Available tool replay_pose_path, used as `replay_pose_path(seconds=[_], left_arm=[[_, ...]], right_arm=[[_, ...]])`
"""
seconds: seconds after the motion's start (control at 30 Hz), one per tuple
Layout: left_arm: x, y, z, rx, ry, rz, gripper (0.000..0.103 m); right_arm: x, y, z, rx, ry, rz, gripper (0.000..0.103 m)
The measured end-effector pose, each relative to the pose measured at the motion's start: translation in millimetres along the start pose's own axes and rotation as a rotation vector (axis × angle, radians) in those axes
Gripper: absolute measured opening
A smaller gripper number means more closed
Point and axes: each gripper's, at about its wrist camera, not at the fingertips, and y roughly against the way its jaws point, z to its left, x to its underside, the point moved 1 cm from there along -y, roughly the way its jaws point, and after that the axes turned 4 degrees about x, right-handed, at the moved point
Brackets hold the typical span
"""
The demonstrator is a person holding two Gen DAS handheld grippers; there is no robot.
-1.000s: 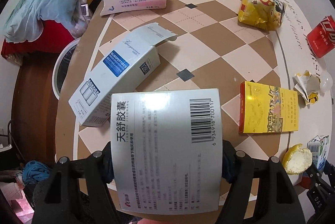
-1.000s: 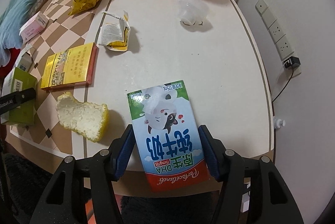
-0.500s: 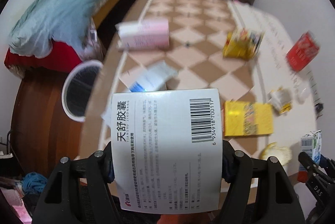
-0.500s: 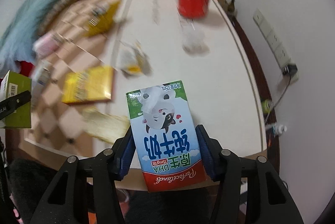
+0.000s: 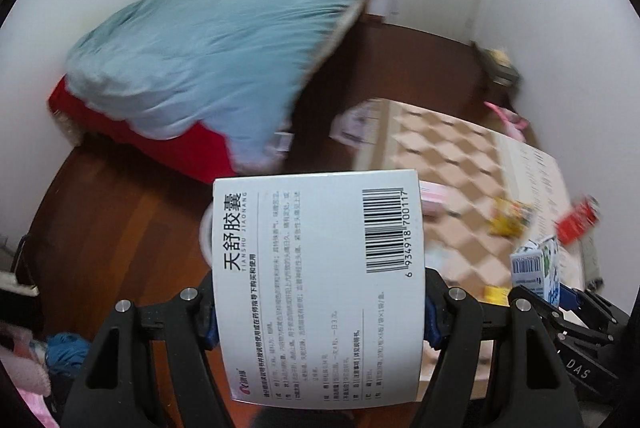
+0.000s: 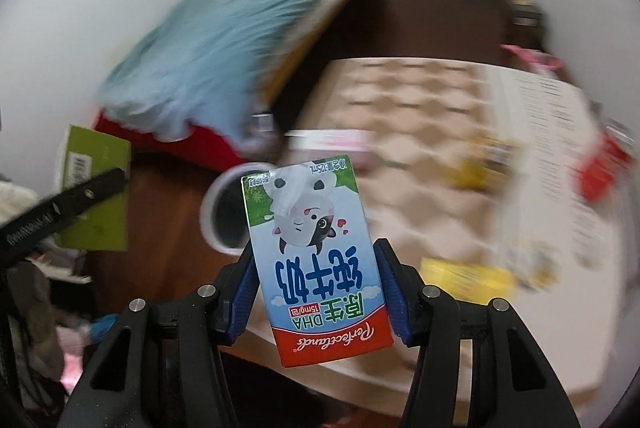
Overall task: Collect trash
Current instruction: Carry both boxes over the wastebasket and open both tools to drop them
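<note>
Since a second ago we've swung both arms off the table point(image 6: 420, 116) toward what looks like a white bin point(image 6: 224, 216), though it's blurry. Left gripper point(image 5: 318, 308) pinches the medicine box point(image 5: 316, 284); right gripper point(image 6: 316, 298) clamps the milk carton point(image 6: 316, 260), both up in the air.

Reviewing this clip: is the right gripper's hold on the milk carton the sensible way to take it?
Yes. The right gripper pinches the milk carton across its two narrow side walls, near one end, coming in endwise; those flat parallel faces suit the pads.

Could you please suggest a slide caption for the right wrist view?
Right gripper holds a milk carton above a white-rimmed bin beside the blurred, littered table.
</note>
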Motion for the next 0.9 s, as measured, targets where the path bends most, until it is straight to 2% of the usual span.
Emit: replay_pose_path(seconds=[0.17, 0.33, 0.6, 0.77, 0.83, 0.87, 0.9], left_arm=[[-17, -54, 89, -0.05, 0.122, 0.061, 0.069], [-31, -136, 161, -0.008, 0.22, 0.157, 0.069], [-47, -261, 218, 0.07, 0.305, 0.311, 0.071], [-46, -294, 243, 0.128, 0.358, 0.372, 0.074], [-44, -296, 253, 0.152, 0.366, 0.382, 0.079], [-42, -296, 257, 0.164, 0.374, 0.38, 0.098], [-41, -296, 260, 0.177, 0.379, 0.38, 0.103]], right_arm=[[-34, -85, 75, -0.091, 0.069, 0.088, 0.057], [-66, -190, 127, -0.091, 0.118, 0.198, 0.057], [-80, -318, 161, -0.032, 0.151, 0.335, 0.057], [-78, -372, 167, -0.024, 0.138, 0.382, 0.057], [-76, -387, 168, -0.034, 0.122, 0.398, 0.058], [-76, -391, 166, -0.036, 0.11, 0.403, 0.059], [-75, -397, 165, -0.041, 0.097, 0.412, 0.061]])
